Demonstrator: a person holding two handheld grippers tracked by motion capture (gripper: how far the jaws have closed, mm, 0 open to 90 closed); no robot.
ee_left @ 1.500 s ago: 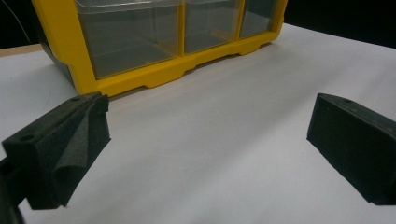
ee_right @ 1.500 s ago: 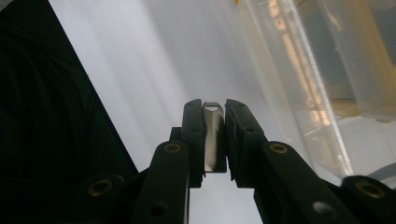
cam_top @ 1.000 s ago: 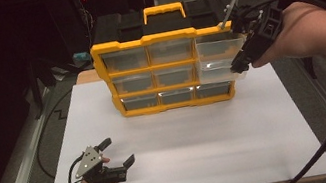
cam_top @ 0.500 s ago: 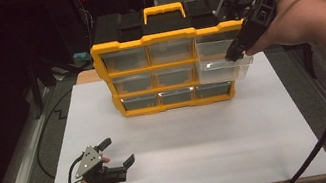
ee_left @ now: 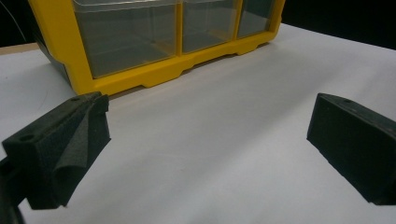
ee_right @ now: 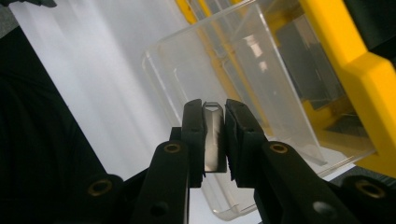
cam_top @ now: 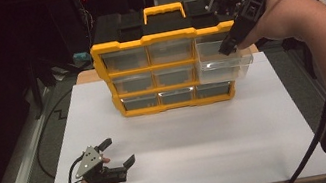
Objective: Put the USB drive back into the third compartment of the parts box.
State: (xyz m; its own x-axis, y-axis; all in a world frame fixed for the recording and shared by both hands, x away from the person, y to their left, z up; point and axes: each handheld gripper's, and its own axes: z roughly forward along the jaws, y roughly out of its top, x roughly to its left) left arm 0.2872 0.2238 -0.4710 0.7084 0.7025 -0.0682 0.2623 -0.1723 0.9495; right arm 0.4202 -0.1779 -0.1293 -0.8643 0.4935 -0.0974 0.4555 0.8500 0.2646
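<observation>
two grippers are at work. nearest, the left gripper (cam_top: 114, 157) rests low on the white table (cam_top: 203, 155) with its jaws spread wide and nothing between them, well apart from the yellow organizer (cam_top: 167, 70) farther back. beyond it, the right gripper (ee_right: 215, 135) is clamped on the front lip of the clear drawer (cam_top: 224, 63), which sticks partway out of the organizer's top right slot. the step in hand looks like drawing that drawer out; next calls for a steady, straight pull so it clears the frame without tipping.
</observation>
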